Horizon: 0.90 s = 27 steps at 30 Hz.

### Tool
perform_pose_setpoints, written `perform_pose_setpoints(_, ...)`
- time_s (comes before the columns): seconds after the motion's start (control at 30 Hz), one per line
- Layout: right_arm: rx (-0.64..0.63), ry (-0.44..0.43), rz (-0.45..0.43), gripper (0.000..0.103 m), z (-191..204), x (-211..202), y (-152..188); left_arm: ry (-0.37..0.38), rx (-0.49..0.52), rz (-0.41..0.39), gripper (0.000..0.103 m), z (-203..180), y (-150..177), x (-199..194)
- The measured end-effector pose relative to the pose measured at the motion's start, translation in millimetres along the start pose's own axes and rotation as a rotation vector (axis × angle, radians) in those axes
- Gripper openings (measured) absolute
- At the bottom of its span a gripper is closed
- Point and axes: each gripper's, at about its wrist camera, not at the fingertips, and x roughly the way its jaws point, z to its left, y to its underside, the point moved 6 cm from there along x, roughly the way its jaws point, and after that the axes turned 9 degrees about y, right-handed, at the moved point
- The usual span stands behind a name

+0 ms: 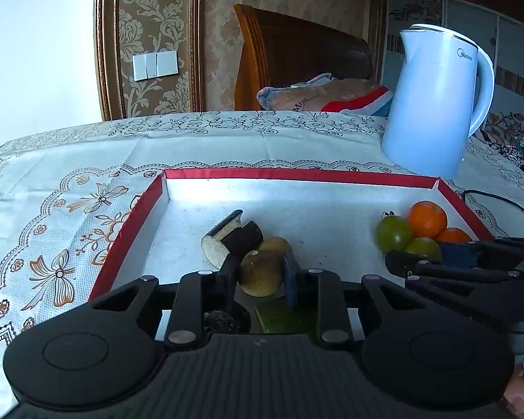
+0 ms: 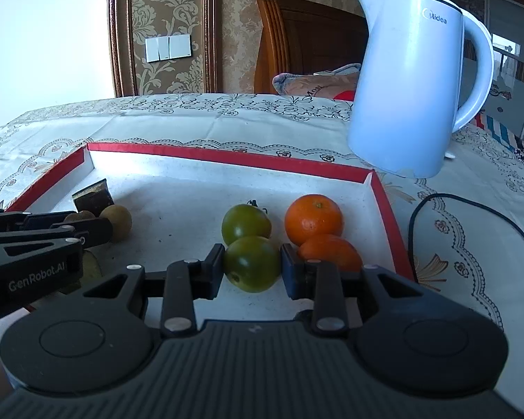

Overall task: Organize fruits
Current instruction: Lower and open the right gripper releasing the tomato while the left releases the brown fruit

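Both tongs are clamped on fruit inside the red-edged tray: the left gripper squeezes a brown kiwi, the right gripper a green tomato. Just beyond the right tips sit another green tomato and two oranges, touching. Lifting carelessly could roll those neighbours, and the round tomato might slip from the pads.

In the tray, citrus fruits are grouped right, kiwis left; the kettle is set beyond.
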Motion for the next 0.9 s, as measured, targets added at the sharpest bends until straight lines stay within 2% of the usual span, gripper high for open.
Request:
perform_pose_setpoints(0.17,0.005,0.002,-0.006,0.032,-1.1,0.6,0.5,-0.006,-0.014,-0.008,0.027,3.2,-1.1,-0.1)
perform_pose_setpoints(0.3,-0.005,-0.002,-0.015,0.046,1.9,-0.3,1.6,-0.007,-0.016,-0.012,0.027,3.4,-0.9,-0.4)
perform_pose_setpoints(0.63,0.017,0.013,-0.014,0.059,-2.8,1.3,1.9,-0.008,-0.011,-0.020,0.027,3.0,0.2,-2.5)
perform_pose_setpoints(0.77,0.026,0.013,-0.009,0.070,-4.2,3.0,2.8,-0.007,-0.024,-0.024,0.027,4.7,0.6,-2.9)
perform_pose_setpoints(0.83,0.027,0.011,-0.010,0.071,-4.2,2.4,3.0,-0.009,-0.029,-0.023,0.032,5.7,0.7,-3.3)
perform_pose_setpoints(0.9,0.029,0.002,-0.009,0.074,-3.8,1.4,3.9,-0.020,-0.030,-0.020,0.048,6.6,1.8,-3.7)
